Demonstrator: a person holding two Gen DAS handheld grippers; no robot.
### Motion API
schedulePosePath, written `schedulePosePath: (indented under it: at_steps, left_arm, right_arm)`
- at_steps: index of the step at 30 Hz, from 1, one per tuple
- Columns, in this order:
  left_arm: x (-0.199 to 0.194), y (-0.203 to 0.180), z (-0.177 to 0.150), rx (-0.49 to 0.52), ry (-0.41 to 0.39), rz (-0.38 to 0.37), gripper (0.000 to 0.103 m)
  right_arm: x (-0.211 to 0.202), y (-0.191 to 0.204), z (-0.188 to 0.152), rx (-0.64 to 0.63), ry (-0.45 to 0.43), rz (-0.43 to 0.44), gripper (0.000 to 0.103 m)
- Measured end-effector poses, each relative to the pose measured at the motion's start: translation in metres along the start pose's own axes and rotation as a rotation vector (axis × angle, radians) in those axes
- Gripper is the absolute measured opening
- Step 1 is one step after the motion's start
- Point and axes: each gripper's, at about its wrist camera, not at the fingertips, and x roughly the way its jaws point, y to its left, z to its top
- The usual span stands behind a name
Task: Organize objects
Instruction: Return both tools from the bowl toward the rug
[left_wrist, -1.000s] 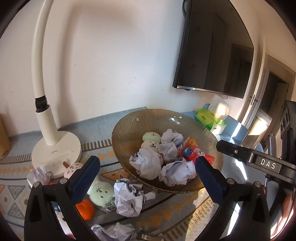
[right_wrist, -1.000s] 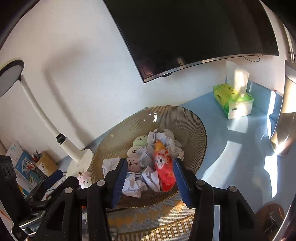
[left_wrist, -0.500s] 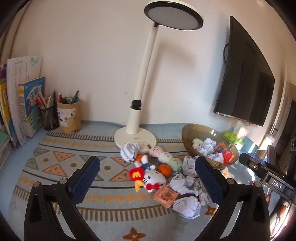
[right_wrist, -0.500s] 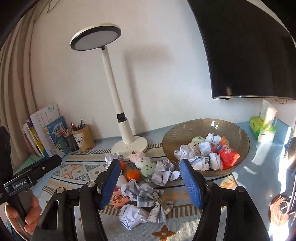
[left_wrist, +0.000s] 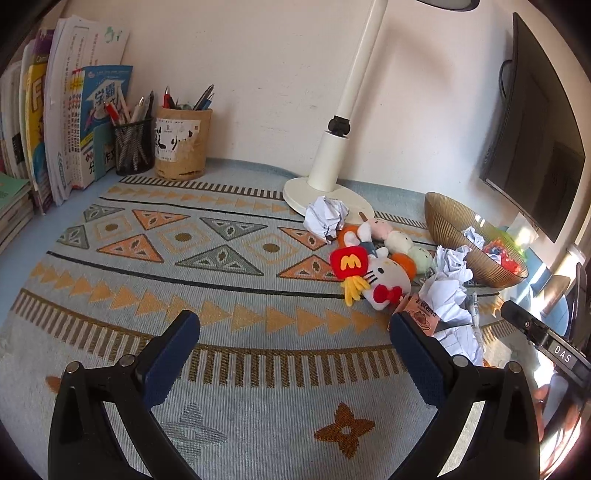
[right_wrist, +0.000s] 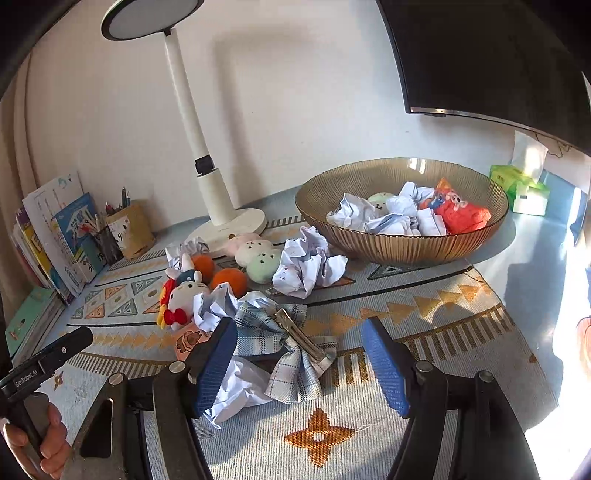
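**Inspection: fingers approaching a mixed pile, nothing yet gripped**

Risks. Loose items lie heaped near the middle of the tabletop, beside the lamp base (right_wrist: 236, 225): crumpled paper balls (right_wrist: 308, 266), small round plush toys (right_wrist: 258, 254), two orange balls (right_wrist: 229, 280), a white cat plush (left_wrist: 384, 280), a checked cloth (right_wrist: 284, 343) with a metal clip (right_wrist: 299, 334) on it, and a small orange carton (left_wrist: 421, 317). They overlap and touch one another. In my judgement a closing grip here could take two things at once, or catch a cloth fold and drag its neighbours along. The clip could slip free if the cloth is lifted. Paper will crush and may spring out of a light pinch. The amber glass bowl (right_wrist: 402, 247), toward the right edge of the tabletop, already holds paper balls and a red plush (right_wrist: 461, 214); a hard or off-centre drop could knock its rim or spill the heap.

Fingers. The right gripper (right_wrist: 299, 365) is opening its jaws; the cloth and a paper ball lie between and just under them, and the left pad appears to rest against the paper, though not in a grip. The left gripper (left_wrist: 295, 350) stands wide apart over bare patterned mat (left_wrist: 221, 280), touching nothing, with the carton just beside its right finger (left_wrist: 417, 358).
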Motion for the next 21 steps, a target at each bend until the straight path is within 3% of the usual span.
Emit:
schedulePosePath:
  at_steps: [1,9,17,19,21]
  left_arm:
    - [0.001,0.002,0.000,-0.012,0.009,-0.007,0.102]
    - [0.007,0.011,0.000,-0.062,0.041,-0.041,0.102]
    - [0.005,-0.014,-0.003,0.072,0.027,-0.010,0.102]
    - [0.005,-0.026,-0.005,0.126,0.040,0.000,0.102]
    - [0.006,-0.041,-0.008,0.142,0.081,-0.066,0.102]
  right_arm:
    - [-0.001,0.000,0.000,-0.001,-0.008,-0.002,0.089]
    - [0.001,-0.005,0.001,0.023,0.015,0.030,0.092]
    - [0.002,-0.029,0.004,0.145,0.024,0.083,0.093]
    - [0.007,-0.036,0.006,0.176,0.049,0.129,0.093]
    - [0.016,-0.035,0.008,0.164,0.108,0.220,0.092]
